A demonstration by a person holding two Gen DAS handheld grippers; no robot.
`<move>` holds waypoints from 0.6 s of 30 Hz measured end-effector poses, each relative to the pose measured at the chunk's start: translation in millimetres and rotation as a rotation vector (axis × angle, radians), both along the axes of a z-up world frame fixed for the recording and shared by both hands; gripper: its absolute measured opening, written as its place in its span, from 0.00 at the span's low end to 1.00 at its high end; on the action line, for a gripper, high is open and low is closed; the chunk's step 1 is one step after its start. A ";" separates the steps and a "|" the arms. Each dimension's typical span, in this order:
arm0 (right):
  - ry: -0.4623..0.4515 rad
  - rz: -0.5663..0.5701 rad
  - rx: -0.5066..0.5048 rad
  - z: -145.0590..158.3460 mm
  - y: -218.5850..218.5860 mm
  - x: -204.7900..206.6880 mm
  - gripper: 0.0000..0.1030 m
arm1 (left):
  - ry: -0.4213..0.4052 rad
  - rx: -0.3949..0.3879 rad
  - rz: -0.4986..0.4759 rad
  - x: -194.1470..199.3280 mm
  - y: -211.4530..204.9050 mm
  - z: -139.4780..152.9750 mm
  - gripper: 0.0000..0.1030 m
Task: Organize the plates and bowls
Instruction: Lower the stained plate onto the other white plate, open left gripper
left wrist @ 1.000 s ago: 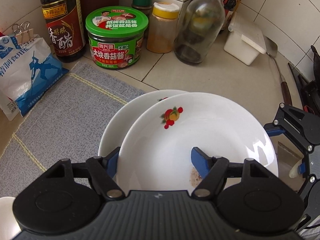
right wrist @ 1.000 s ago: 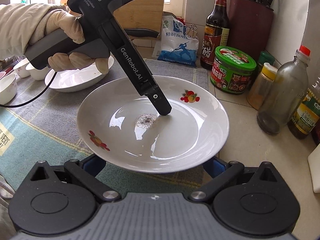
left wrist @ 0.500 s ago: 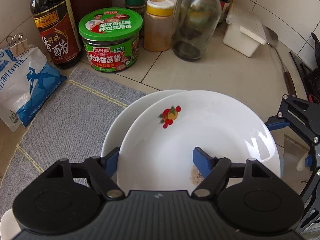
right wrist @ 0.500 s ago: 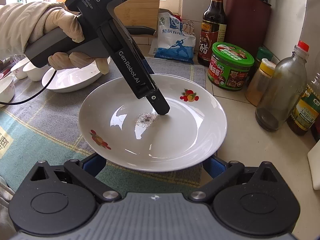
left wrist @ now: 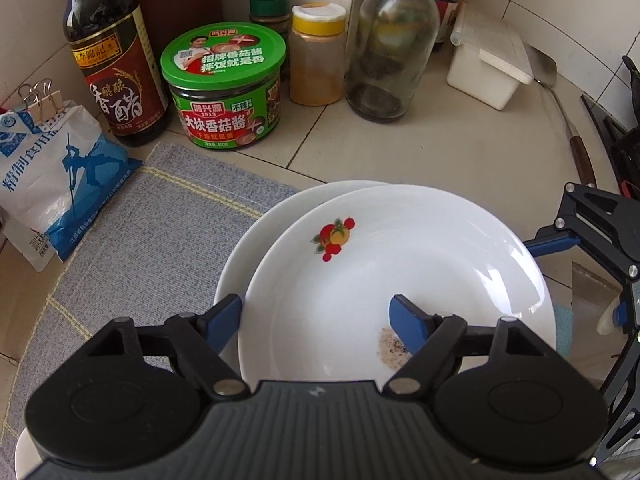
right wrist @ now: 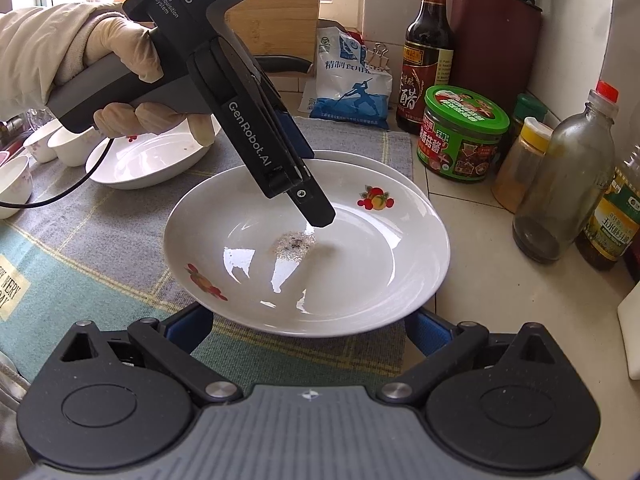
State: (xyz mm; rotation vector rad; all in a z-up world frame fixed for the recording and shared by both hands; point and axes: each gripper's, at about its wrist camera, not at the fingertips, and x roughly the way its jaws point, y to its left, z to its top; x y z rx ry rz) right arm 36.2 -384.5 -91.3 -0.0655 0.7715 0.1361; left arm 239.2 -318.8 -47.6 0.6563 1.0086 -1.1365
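Left gripper (left wrist: 316, 318) jaws opening – astride top plate (left wrist: 400, 280) rim at 7 o'clock, pads clear. Right gripper (right wrist: 308, 328) spread wide, plate edge between fingers – untouched.

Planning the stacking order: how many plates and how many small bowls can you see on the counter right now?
Plates: 3 (top plate, plate beneath, left plate)
Small bowls: 3 (near bowl, middle bowl, far bowl)
Total: 6

Three plates (right wrist: 304, 272) were counted. Three small bowls (right wrist: 12, 184) were seen, possibly more beyond the edge. Four bottles (right wrist: 428, 44) were counted.
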 end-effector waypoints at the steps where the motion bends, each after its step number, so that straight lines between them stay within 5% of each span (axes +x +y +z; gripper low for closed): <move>1: 0.001 -0.001 -0.001 -0.6 -0.1 0.7 1.00 | -0.001 -0.002 0.002 -0.1 0.4 0.4 0.78; 18: -0.029 0.009 -0.032 5.7 12.1 -7.8 1.00 | -0.094 -0.085 0.089 -7.6 23.1 18.3 0.84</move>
